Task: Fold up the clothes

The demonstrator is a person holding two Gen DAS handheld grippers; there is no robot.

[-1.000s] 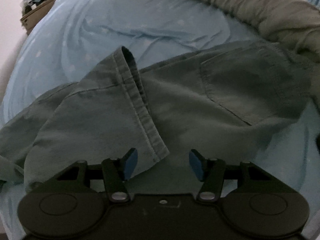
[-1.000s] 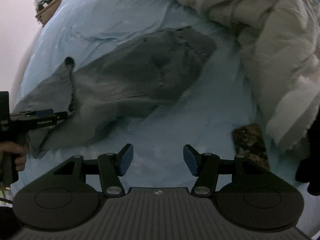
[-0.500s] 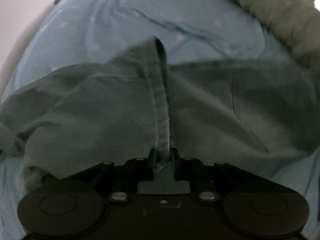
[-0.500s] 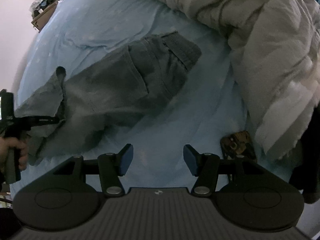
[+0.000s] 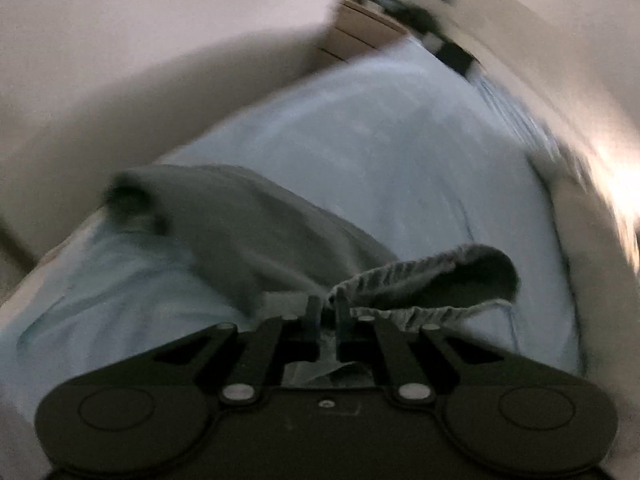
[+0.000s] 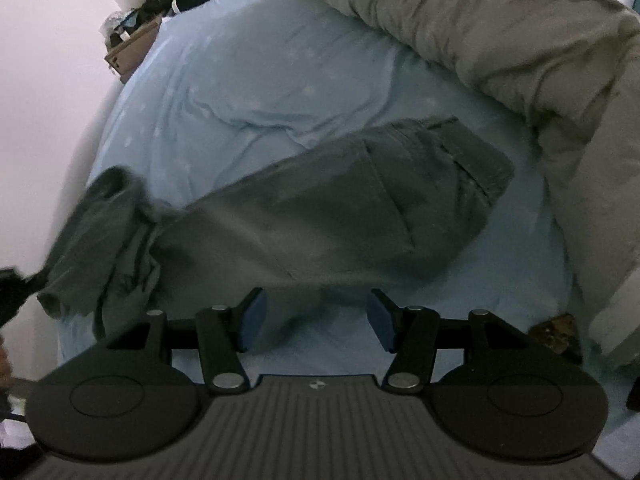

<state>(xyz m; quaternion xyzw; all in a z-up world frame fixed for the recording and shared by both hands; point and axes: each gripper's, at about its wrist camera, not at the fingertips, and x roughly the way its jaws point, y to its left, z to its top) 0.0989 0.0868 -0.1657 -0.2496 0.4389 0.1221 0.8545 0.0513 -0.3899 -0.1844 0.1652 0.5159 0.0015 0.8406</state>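
Grey-green cotton trousers (image 6: 320, 216) stretch across the middle of a light blue bed sheet (image 6: 248, 80), waistband end toward a bulky beige duvet (image 6: 500, 32) heaped along the sheet's far right. At the garment's other end, one hemmed leg opening (image 5: 432, 280) is lifted off the sheet, pinched between the nearly closed black fingers of the left gripper (image 5: 325, 312). The right gripper (image 6: 316, 316) hovers above the trousers' near edge, blue-padded fingers spread wide and holding nothing.

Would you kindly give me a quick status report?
Left gripper shut on trousers hem, lifted. Right gripper open, empty, above sheet. Duvet beside waistband; nothing blocking.
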